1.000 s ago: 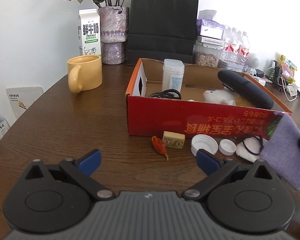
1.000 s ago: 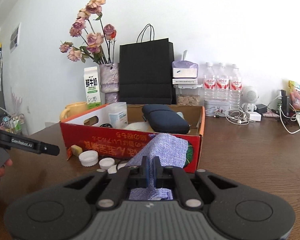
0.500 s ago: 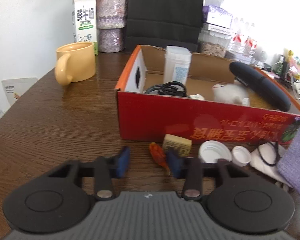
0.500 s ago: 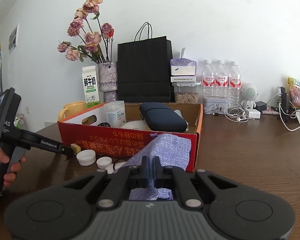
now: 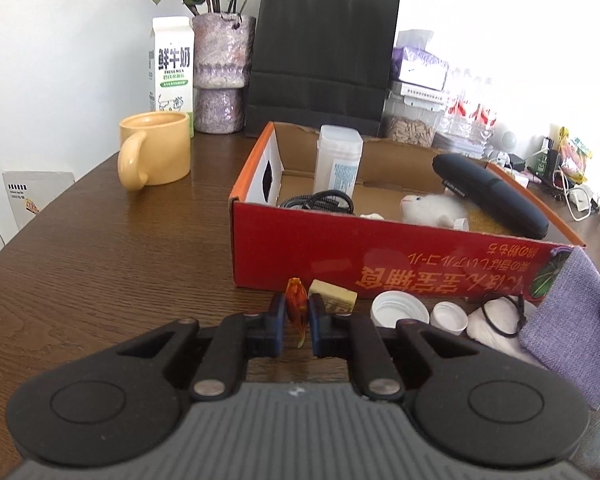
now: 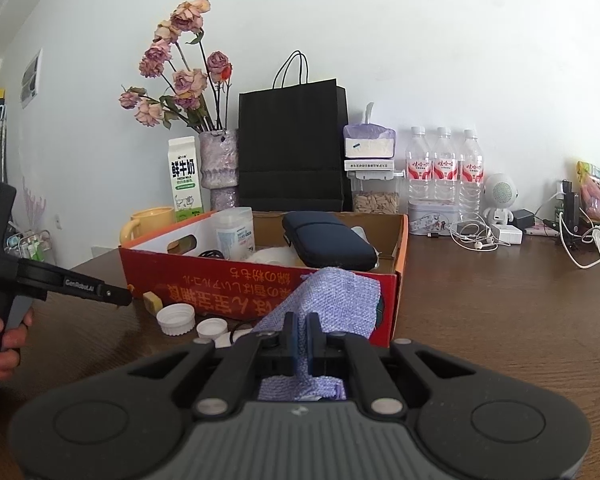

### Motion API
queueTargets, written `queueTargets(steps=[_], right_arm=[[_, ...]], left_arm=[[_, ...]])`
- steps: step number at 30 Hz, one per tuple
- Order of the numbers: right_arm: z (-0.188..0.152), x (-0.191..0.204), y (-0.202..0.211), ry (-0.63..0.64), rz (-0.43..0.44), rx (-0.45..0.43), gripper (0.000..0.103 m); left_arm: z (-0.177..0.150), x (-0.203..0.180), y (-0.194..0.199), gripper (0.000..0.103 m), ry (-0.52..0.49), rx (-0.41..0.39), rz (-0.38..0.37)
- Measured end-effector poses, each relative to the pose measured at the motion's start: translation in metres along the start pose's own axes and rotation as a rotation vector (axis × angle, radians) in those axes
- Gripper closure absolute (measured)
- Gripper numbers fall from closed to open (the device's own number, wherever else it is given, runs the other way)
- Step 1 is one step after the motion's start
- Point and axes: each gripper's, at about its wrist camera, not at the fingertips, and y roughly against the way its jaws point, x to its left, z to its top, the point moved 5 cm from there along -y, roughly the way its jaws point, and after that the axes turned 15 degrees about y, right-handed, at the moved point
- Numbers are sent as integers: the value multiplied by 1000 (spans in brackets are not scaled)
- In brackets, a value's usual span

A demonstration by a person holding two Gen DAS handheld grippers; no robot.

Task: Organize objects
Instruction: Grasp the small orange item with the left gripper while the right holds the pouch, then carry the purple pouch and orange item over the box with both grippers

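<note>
My left gripper is shut on a small orange-red dried piece, just in front of the red cardboard box. A tan block, two white caps and a white pad with a black ring lie along the box front. My right gripper is shut on a purple cloth, held above the table by the box's right front corner. The box holds a plastic container, black cable, white plush and a dark case.
A yellow mug, milk carton, vase of flowers and black paper bag stand behind the box. Water bottles, cables and chargers lie at the back right. The left gripper shows in the right wrist view.
My left gripper moved forward to the orange-red piece and closed on it. The right gripper stayed shut on the purple cloth and shifted slightly.
</note>
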Motion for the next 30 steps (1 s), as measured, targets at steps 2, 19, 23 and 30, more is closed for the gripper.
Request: queueTargets(steps=[2,19,23,30], right_arm=[[1,2,2,3,8,-13,100],[80,37,-28,118,107,-177,100],[101,44,-54,144,112,-186,100],[119,48,-108,135,112,-149,100]], left_arm=[[2,-2,10,90,-5,-27,-16],[53,-51,28,90,-72,-171,-120],[65,-58,16,90,-69,-176,-125],[87,-63,-16,90,-51,-174,-108]])
